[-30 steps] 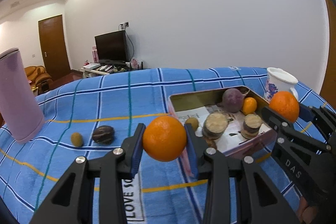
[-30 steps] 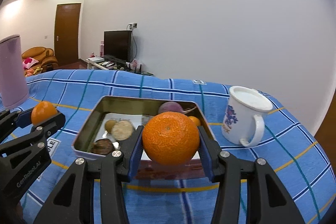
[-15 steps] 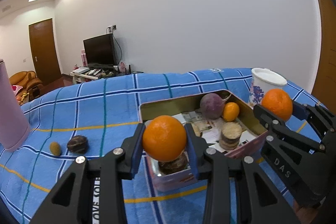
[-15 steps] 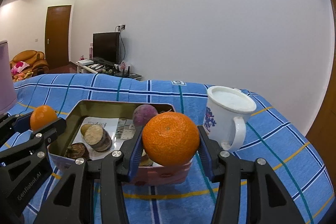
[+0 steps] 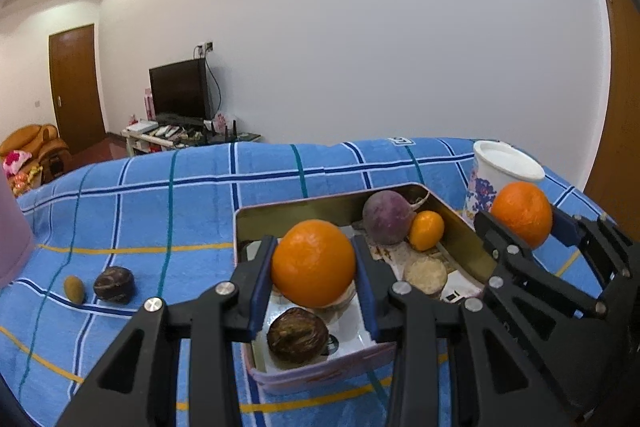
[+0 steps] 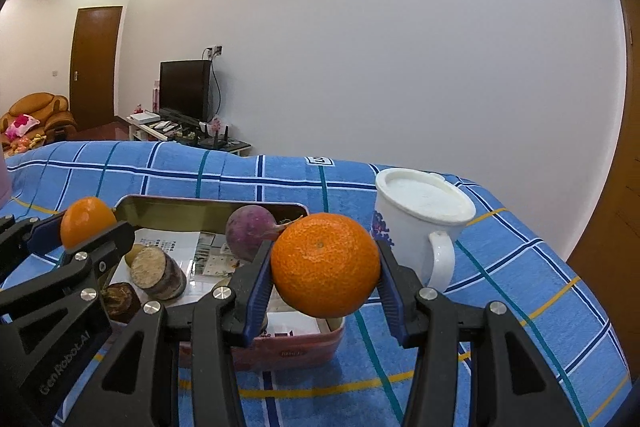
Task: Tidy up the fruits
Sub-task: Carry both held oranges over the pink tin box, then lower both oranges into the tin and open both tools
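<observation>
Two oranges [image 5: 313, 263] [image 6: 325, 265] masking tin [image 5: 460, 223] contents.

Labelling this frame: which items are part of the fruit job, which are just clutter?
Job: left orange; right orange; tin; small orange; two loose fruits.
Clutter: mug; pink cup; TV.

Left wrist view: pink cylinder [image 5: 12, 243] cut off by the left edge, top and far side unseen. Smooth orange [image 5: 313, 263] hides part of the tin [image 5: 304, 207] floor behind it. Right wrist view: dimpled orange [image 6: 325, 270] conceals the tin's near right corner and a small orange fruit. Print on the paper liner [image 6: 182, 253] too small to read
</observation>
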A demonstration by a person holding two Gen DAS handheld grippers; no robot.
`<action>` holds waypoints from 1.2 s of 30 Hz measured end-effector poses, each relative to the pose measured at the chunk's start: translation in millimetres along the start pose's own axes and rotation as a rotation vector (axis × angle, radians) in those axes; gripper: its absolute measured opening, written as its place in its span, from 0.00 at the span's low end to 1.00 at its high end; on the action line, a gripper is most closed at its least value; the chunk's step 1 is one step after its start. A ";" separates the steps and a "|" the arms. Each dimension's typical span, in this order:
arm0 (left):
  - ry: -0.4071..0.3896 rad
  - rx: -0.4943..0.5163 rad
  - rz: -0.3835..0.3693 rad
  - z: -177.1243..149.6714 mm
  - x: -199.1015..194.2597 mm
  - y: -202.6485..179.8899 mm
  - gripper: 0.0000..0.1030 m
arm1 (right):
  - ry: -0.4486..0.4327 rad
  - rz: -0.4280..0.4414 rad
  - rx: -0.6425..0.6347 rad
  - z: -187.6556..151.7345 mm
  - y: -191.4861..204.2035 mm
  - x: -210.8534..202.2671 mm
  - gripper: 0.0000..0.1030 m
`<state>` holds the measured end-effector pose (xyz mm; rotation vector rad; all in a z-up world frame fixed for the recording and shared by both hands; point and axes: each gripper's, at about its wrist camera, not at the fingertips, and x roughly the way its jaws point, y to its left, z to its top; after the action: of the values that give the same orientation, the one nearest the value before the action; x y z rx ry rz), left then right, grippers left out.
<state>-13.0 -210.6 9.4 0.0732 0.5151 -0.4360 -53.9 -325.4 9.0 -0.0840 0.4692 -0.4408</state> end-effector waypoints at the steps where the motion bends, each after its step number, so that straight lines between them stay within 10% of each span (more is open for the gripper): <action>1: 0.001 -0.006 -0.002 0.8 1.3 1.1 0.38 | 0.000 -0.004 0.000 0.5 0.3 0.6 0.49; 36: 0.058 -0.091 -0.006 13.8 36.1 26.3 0.38 | 0.138 0.085 -0.090 15.0 41.9 55.1 0.49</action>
<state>32.6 -203.1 2.6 -0.0036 0.5914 -0.4169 13.5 -311.5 -8.1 -0.1206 0.6258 -0.3428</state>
